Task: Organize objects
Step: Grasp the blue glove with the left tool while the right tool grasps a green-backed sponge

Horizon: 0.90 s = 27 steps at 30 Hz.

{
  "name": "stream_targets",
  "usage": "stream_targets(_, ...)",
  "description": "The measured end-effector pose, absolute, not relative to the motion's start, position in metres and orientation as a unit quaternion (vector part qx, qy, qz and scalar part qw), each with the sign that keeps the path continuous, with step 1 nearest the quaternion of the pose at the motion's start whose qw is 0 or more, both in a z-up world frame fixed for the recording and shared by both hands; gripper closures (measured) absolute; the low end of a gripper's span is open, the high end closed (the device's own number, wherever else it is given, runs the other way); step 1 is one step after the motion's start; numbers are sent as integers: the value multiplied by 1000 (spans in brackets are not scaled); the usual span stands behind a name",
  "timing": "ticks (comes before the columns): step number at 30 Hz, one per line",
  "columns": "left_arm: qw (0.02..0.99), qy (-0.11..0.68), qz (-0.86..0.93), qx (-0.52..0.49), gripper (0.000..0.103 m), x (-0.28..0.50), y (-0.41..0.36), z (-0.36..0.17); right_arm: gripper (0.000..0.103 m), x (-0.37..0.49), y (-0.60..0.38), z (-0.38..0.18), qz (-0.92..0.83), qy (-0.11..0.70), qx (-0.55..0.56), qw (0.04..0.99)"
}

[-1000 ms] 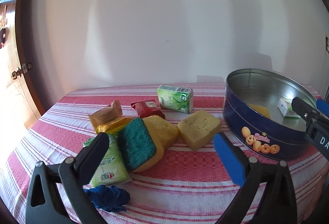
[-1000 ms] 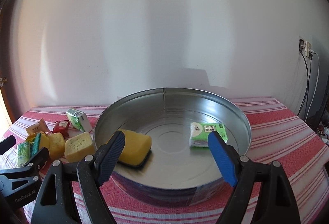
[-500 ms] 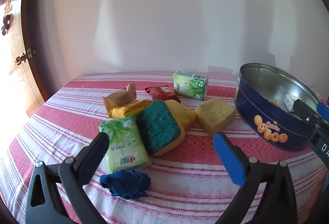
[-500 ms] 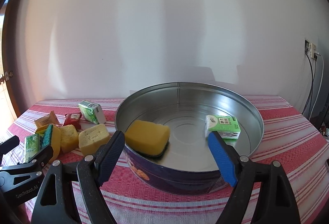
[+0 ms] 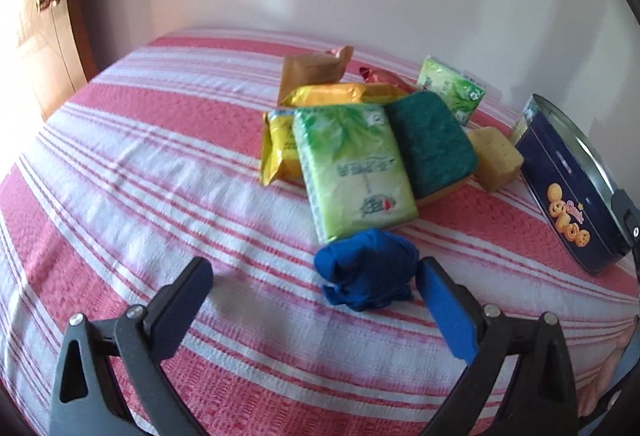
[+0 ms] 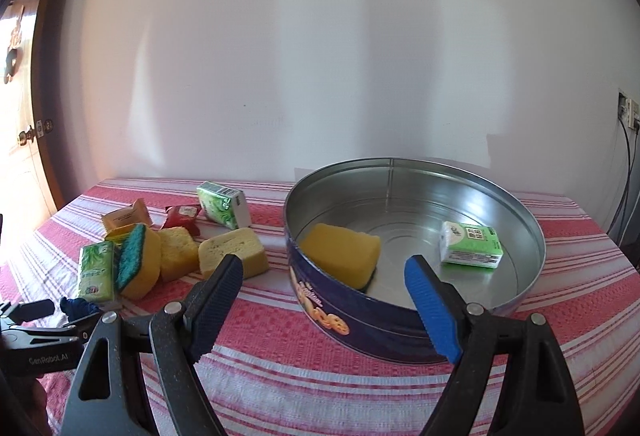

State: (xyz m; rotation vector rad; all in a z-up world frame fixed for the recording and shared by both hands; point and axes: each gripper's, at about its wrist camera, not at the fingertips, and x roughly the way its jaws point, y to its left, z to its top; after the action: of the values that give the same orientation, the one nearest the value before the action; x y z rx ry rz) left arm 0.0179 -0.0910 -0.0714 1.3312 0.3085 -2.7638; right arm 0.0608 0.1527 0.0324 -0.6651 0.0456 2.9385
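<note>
A crumpled blue cloth [image 5: 366, 270] lies on the striped tablecloth [image 5: 140, 172], just ahead of my open left gripper [image 5: 316, 276] and close against its right finger [image 5: 448, 312]. Beyond it lie a green tissue pack [image 5: 354, 166], a green-topped sponge [image 5: 430, 142], yellow wrappers [image 5: 280, 144], a tan packet [image 5: 312, 70], a small green box [image 5: 452, 88] and a plain sponge [image 5: 496, 158]. The round blue tin [image 6: 412, 312] holds a yellow sponge [image 6: 340, 252] and a tissue pack [image 6: 470, 246]. My right gripper [image 6: 324, 282] hangs open before the tin's near wall, holding nothing.
A white wall rises behind the table. A wooden door [image 5: 44, 48] stands at the left. A wall socket with cables [image 6: 628, 140] sits at the right. In the right wrist view the left gripper [image 6: 28, 320] shows at the lower left, by the blue cloth [image 6: 78, 306].
My left gripper has swung left and tipped down toward the table, so the blue cloth now sits right at its fingers. The right gripper has drawn back from the tin, still open.
</note>
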Motion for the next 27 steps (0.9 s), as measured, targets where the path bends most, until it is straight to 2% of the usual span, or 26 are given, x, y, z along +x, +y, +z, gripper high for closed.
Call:
stream_targets(2, 31, 98, -897, 429, 6, 18, -95, -71, 18, 61, 150, 32, 974, 11, -220, 61)
stream_targets(6, 29, 91, -897, 431, 6, 16, -94, -72, 18, 61, 146, 33, 974, 4, -220, 54)
stream_targets(9, 6, 75, -901, 428, 26, 22, -89, -70, 18, 59, 142, 32, 973, -2, -223, 49)
stream_targets(11, -8, 45, -900, 433, 31, 24, -83, -70, 18, 58, 139, 31, 973, -7, -226, 48)
stream_targets(14, -26, 32, -902, 431, 46, 31, -86, -69, 18, 57, 137, 30, 972, -5, -230, 45)
stream_targets(15, -32, 37, -902, 429, 54, 33, -89, -69, 18, 57, 136, 30, 972, -1, -232, 41)
stream_targets(16, -40, 46, -902, 427, 58, 35, -94, -68, 18, 56, 134, 29, 971, 2, -234, 36)
stream_targets(20, -65, 89, -901, 421, 58, 36, -106, -69, 18, 50, 121, 28, 969, 3, -246, 13)
stream_targets(27, -70, 100, -913, 390, 62, 34, -118, -58, 18, 34, 95, 23, 961, 0, -274, -24)
